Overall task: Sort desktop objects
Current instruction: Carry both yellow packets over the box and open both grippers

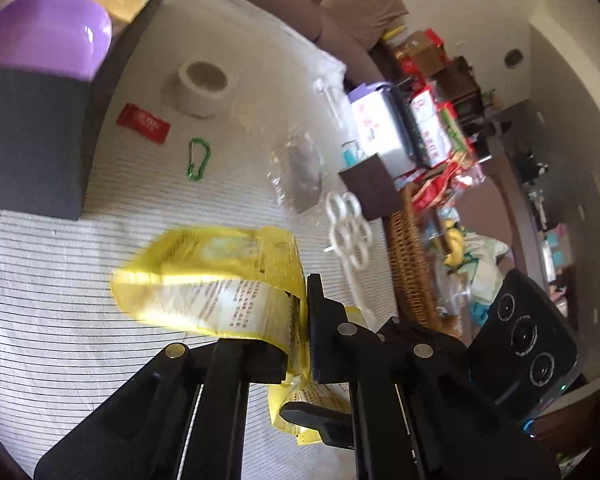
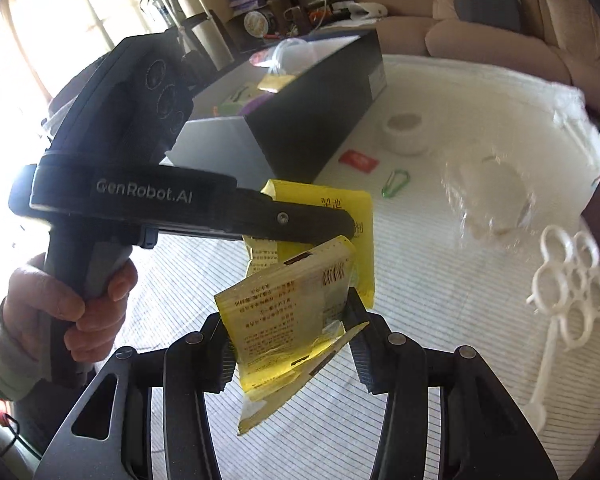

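Observation:
My left gripper (image 1: 298, 338) is shut on a yellow printed packet (image 1: 212, 280), pinching its edge; the packet hangs above the striped tablecloth (image 1: 52, 312). In the right wrist view my right gripper (image 2: 290, 336) is shut on a yellow packet (image 2: 284, 312), with a pad against each side. The left gripper (image 2: 324, 228) reaches in from the left there, clamped on a yellow packet (image 2: 352, 208) just behind. I cannot tell whether the yellow pieces are joined. A hand (image 2: 64, 304) holds the left gripper's handle.
An open black box (image 2: 312, 120) stands at the back left with a purple bowl (image 1: 44, 36) in it. A white tape roll (image 2: 406, 132), red sachet (image 2: 358, 160), green carabiner (image 2: 396, 183), clear bag (image 2: 492, 200) and white ringed plastic piece (image 2: 568, 280) lie on the cloth.

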{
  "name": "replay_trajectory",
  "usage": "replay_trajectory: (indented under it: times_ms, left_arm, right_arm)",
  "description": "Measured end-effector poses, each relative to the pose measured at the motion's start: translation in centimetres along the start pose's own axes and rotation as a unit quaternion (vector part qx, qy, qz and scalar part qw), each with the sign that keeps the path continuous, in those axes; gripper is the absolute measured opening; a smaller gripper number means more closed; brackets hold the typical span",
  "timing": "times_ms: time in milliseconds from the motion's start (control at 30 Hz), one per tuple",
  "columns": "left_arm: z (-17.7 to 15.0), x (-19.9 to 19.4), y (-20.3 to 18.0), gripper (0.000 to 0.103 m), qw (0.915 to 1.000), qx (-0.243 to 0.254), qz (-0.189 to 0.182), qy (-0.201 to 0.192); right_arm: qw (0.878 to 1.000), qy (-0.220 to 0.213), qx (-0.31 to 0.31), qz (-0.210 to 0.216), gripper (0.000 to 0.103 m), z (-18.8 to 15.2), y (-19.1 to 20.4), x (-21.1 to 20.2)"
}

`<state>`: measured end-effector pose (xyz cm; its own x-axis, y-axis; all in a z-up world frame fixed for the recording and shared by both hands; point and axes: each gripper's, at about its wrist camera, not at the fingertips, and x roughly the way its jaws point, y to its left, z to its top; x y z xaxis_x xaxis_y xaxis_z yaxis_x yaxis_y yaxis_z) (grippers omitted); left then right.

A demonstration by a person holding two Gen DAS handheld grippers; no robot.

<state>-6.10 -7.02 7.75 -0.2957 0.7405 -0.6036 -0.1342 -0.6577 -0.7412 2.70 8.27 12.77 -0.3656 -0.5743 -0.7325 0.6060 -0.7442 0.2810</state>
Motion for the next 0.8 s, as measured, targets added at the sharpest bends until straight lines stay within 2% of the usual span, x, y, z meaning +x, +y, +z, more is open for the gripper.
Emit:
replay_trajectory:
  times_ms: [100,200,333,467,567,667,733,800]
  left_arm:
    - [1.4,-2.7,-1.6,0.007,0.9993,0.008,-0.02,-0.031]
    - [4.2,-5.0,-2.8,0.007,0.998,0.014,-0.028,-0.056]
    - [10.2,-8.5,-4.1,0.007,0.9957,0.043,-0.023,-0.078]
    - [17.6,-12.8,-3.4,0.007,0.9932,0.057,-0.002,-0.101]
    - [21.6,-15.9,-0.8,0.007,0.9904,0.043,0.02,-0.13]
    - [23.8,-17.9,3.6,0.007,0.9874,0.009,0.028,-0.155]
    - [24.3,-18.5,7.4,0.007,0.9842,-0.016,0.034,-0.173]
    - [24.5,-17.9,11.4,0.007,0.9816,-0.044,0.048,-0.18]
  right_arm:
    - [1.0,-0.02,-0.013,-0.008,0.048,2.2,1.3,-1.3]
    - [0.999,-0.024,-0.042,-0.025,0.048,6.3,2.4,-1.9]
    - [0.993,-0.02,-0.108,-0.054,0.048,13.7,4.5,-1.8]
    - [0.99,-0.024,-0.133,-0.048,0.047,21.6,5.2,0.1]
    - [0.987,-0.012,-0.155,-0.046,0.046,26.8,5.5,3.7]
    - [0.977,0.019,-0.206,-0.052,0.045,30.7,6.7,8.8]
    - [0.966,0.049,-0.25,-0.05,0.044,32.7,8.2,13.2]
    - [0.949,0.086,-0.298,-0.056,0.044,33.5,9.7,17.7]
